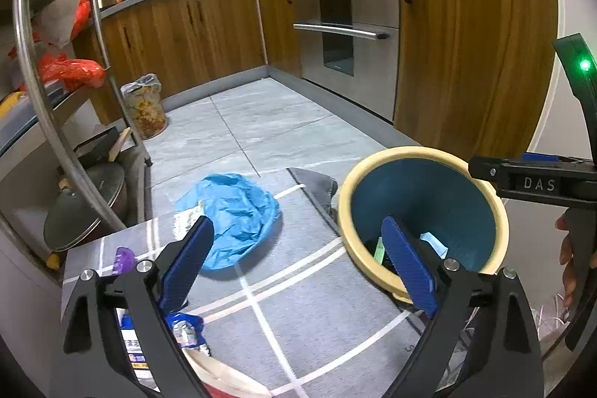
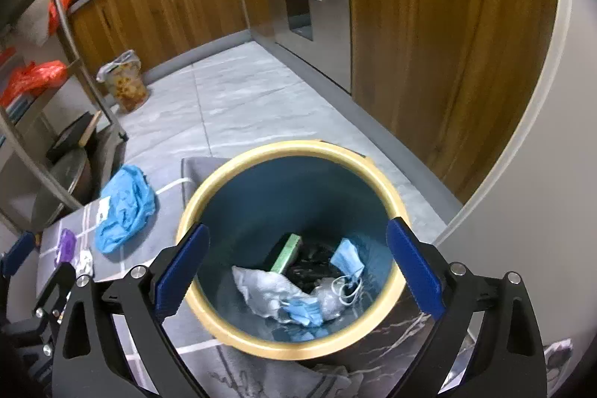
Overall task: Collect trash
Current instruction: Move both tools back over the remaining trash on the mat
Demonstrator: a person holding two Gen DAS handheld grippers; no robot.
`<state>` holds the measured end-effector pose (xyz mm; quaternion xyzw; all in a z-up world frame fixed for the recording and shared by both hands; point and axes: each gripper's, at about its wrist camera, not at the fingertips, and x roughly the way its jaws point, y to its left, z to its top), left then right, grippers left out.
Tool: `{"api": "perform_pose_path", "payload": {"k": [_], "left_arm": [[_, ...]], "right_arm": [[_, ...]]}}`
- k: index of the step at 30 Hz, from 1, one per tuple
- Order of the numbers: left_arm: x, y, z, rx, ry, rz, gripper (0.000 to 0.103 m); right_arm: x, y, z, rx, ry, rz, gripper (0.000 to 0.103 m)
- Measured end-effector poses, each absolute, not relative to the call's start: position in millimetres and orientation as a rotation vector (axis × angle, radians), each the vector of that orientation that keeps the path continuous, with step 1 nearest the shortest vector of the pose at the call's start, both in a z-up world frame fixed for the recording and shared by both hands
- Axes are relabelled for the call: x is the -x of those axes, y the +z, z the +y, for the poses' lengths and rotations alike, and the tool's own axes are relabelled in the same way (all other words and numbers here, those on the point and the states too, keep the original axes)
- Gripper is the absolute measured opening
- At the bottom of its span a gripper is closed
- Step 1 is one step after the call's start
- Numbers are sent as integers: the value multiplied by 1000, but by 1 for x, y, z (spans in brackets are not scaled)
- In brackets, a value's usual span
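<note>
Both grippers: jaws wide, empty. Right gripper above bin, frame centre; masks, wrappers inside. Left gripper over grey mat; crumpled blue bag centre-left, beside bin.

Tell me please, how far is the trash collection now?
Done: the bin already holds masks, a green box and crumpled wrap. In hand: nothing; the right gripper is open above the bin, and the left gripper is open above the mat. Left: the blue bag, a purple item and wrappers lie on the mat.
</note>
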<state>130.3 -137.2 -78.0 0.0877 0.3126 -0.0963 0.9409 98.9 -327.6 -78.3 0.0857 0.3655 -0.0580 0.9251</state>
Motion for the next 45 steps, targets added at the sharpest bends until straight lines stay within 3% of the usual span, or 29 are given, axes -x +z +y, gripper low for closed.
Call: {"api": "perform_pose_path", "payload": {"k": [26, 45], "left_arm": [[-100, -65, -38, -151, -45, 621, 93], [-78, -87, 101, 25, 207, 717, 94]], "right_arm": [[-99, -53, -242, -190, 11, 704, 97], [-129, -99, -162, -222, 73, 852, 97]]}}
